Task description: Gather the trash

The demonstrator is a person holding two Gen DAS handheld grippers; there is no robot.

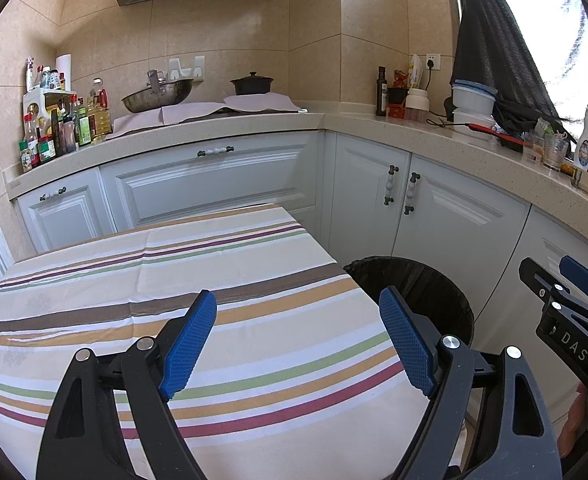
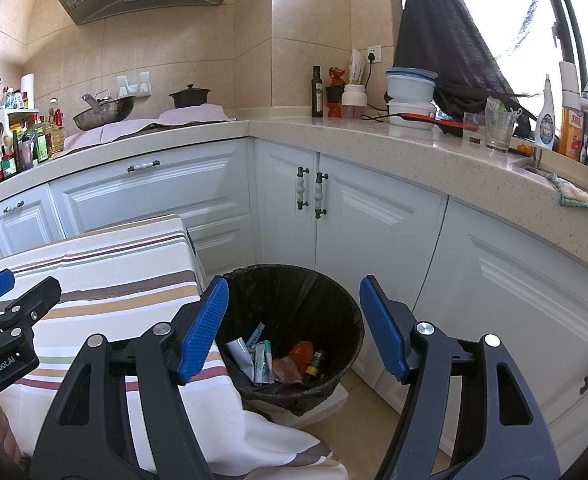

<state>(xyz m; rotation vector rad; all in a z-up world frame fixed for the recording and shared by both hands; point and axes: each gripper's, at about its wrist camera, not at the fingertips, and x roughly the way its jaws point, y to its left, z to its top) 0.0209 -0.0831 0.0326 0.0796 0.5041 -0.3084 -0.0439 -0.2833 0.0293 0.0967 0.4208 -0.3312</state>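
A black-lined trash bin (image 2: 349,320) stands on the floor beside the striped table (image 2: 106,276). Inside it lie several pieces of trash: crumpled white and teal wrappers (image 2: 256,356), an orange wrapper (image 2: 301,351) and a small dark bottle (image 2: 315,362). My right gripper (image 2: 294,312) is open and empty, held above the bin. My left gripper (image 1: 297,320) is open and empty over the striped tablecloth (image 1: 154,272); the bin's rim (image 1: 453,292) shows to its right. The right gripper's side shows in the left wrist view (image 1: 573,308), and the left gripper's side in the right wrist view (image 2: 10,312).
White cabinets (image 2: 373,216) run behind the bin under an L-shaped counter (image 2: 413,152). The counter holds a wok (image 2: 102,114), a black pot (image 2: 190,96), bottles (image 2: 18,148), containers (image 2: 409,92) and glasses (image 2: 497,128). A sink (image 2: 565,168) lies at the right.
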